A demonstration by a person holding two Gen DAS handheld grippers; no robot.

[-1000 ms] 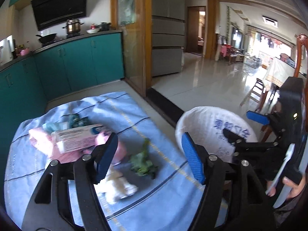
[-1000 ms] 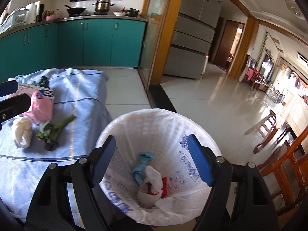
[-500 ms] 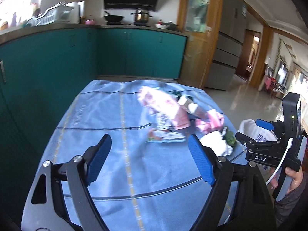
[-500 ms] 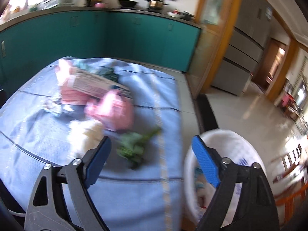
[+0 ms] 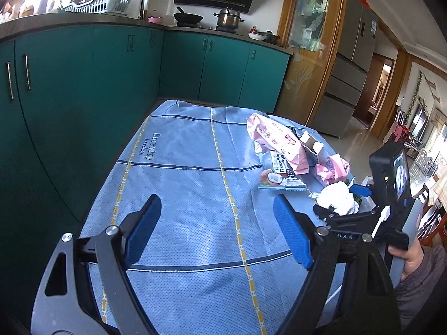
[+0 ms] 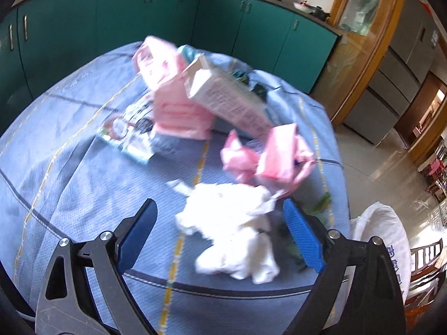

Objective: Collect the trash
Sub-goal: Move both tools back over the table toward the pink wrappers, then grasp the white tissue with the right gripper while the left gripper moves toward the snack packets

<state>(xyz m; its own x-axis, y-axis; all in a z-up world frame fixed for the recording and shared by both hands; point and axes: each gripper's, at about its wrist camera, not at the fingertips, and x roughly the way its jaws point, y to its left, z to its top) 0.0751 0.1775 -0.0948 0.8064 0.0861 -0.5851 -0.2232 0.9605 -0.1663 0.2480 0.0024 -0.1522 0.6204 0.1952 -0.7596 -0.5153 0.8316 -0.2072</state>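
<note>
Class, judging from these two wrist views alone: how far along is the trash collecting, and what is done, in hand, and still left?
Done: cannot tell; the white-lined bin shows only its rim, contents hidden.
In hand: nothing. The right gripper is open around the crumpled white tissue; the left gripper is open over bare blue cloth.
Left: tissue, pink wrappers, carton, snack packet, green scrap.

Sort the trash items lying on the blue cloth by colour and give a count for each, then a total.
Pink wrappers: 2, one large, one crumpled
White: 2, tissue wad, carton
Green: 1, vegetable scrap
Multicolour: 1, flat snack packet
Total: 6
</note>
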